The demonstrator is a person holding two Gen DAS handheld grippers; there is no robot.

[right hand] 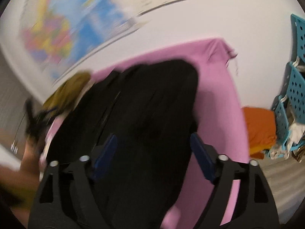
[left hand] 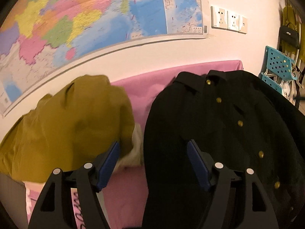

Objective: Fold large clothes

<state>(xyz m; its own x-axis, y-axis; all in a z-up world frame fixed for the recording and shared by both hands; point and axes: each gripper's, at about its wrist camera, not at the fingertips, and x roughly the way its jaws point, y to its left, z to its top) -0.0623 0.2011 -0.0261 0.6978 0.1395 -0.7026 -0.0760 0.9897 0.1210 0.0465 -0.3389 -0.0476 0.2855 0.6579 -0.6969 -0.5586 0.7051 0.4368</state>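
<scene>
A black coat (left hand: 219,133) with gold buttons lies spread on the pink-covered table (left hand: 133,87). A mustard-yellow garment (left hand: 72,122) with a pale lining lies heaped to its left. My left gripper (left hand: 153,148) is open and empty, hovering over the gap between the two garments, near the coat's left edge. In the blurred right wrist view the black coat (right hand: 148,105) fills the middle of the pink table (right hand: 215,99). My right gripper (right hand: 152,143) is open and empty just above the coat. The mustard garment (right hand: 66,93) shows at the far left, with my left gripper (right hand: 36,122) near it.
A large coloured map (left hand: 85,22) and wall sockets (left hand: 228,20) are on the wall behind the table. Blue perforated baskets (left hand: 278,66) stand at the right. An orange cloth (right hand: 261,129) lies off the table's right edge beside the baskets (right hand: 293,95).
</scene>
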